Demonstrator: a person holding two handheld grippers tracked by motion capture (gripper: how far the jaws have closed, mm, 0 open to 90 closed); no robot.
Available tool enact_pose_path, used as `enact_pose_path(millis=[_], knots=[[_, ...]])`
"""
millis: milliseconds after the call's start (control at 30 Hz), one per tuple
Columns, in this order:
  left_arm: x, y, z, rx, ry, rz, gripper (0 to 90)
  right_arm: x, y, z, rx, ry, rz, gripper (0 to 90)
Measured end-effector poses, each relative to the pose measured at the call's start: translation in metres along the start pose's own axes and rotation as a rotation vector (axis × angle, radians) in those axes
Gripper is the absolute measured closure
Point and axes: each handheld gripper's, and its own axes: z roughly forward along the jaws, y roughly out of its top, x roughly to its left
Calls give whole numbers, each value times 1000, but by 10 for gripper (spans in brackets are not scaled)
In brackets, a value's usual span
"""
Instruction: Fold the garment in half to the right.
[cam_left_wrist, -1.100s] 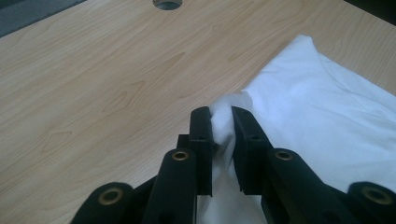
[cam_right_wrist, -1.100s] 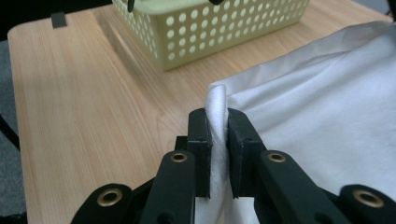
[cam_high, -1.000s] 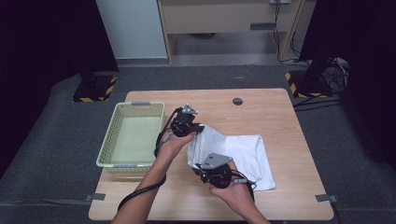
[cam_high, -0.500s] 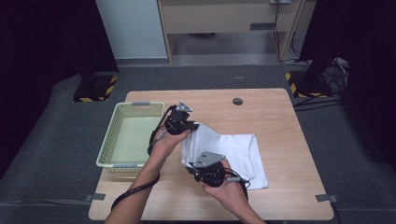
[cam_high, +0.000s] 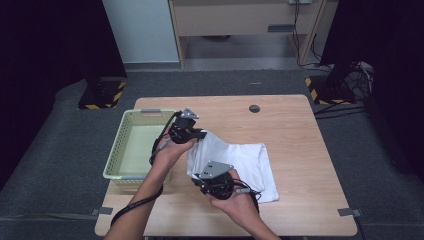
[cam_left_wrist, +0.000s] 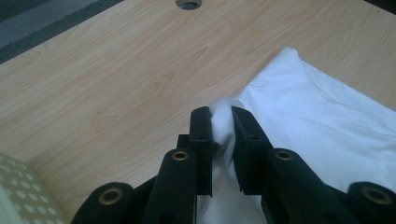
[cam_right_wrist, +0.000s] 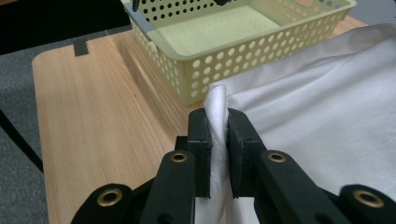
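On the wooden surface (cam_high: 300, 130), beside the yellow basket (cam_high: 131, 150), lay a white cloth (cam_high: 245, 160). Each hand-held gripper, left (cam_left_wrist: 219, 122) and right (cam_right_wrist: 217, 122), pinched a bunched corner (soft, light, likely to sag), so edges seemed the best hold.

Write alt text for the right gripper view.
The right gripper has its two black jaws clamped on a bunched edge of a white cloth that spreads to the right. Behind it, a pale yellow perforated basket sits on the wooden table.
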Motion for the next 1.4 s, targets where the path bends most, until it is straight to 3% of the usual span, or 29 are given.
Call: enact_pose_path(millis=[200, 333, 900, 1400], knots=[[4, -1, -14, 3, 18, 11, 796, 5, 9, 7, -13, 22, -4, 811], [4, 2, -17, -2, 22, 12, 796, 4, 15, 2, -24, 35, 3, 811], [-20, 28, 20, 9, -33, 26, 799, -23, -8, -33, -8, 19, 46, 812], [-33, 37, 39, 0, -36, 27, 799, -39, -23, -49, -18, 27, 78, 811]])
